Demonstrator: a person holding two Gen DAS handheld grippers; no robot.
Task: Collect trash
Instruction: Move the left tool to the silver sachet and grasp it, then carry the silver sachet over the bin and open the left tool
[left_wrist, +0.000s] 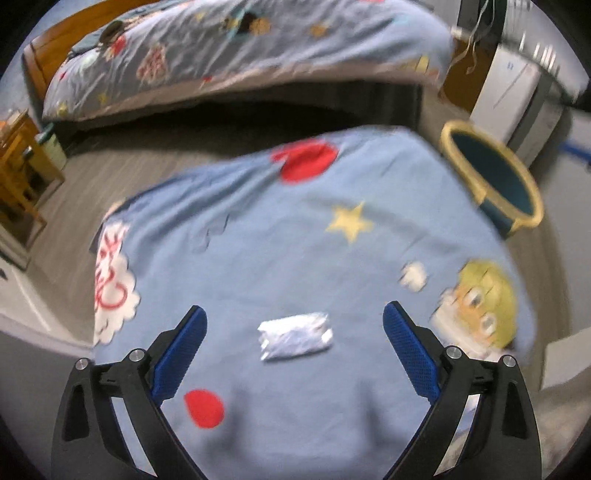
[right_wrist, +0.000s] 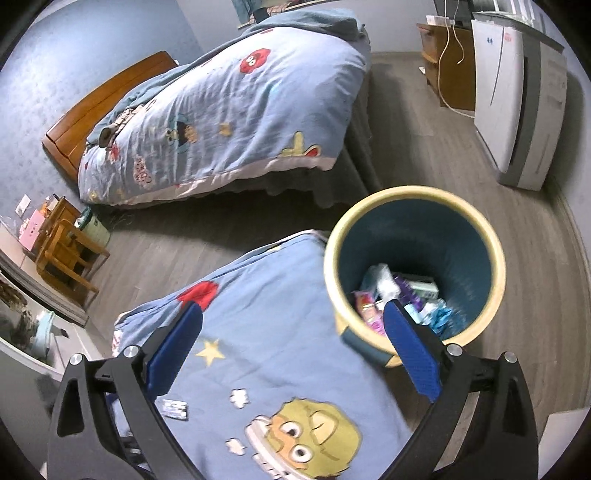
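Observation:
A silver foil wrapper lies on a blue cartoon-print bedspread. My left gripper is open above it, its blue fingers on either side of the wrapper, not touching it. The wrapper also shows small in the right wrist view. A round bin with a cream rim stands on the floor beside the bed and holds several pieces of trash. It also shows in the left wrist view. My right gripper is open and empty, over the bed edge and the bin's near rim.
A second bed with a matching quilt stands across a strip of grey wood floor. A white appliance and a wooden cabinet stand at the far right. A wooden chair is at the left.

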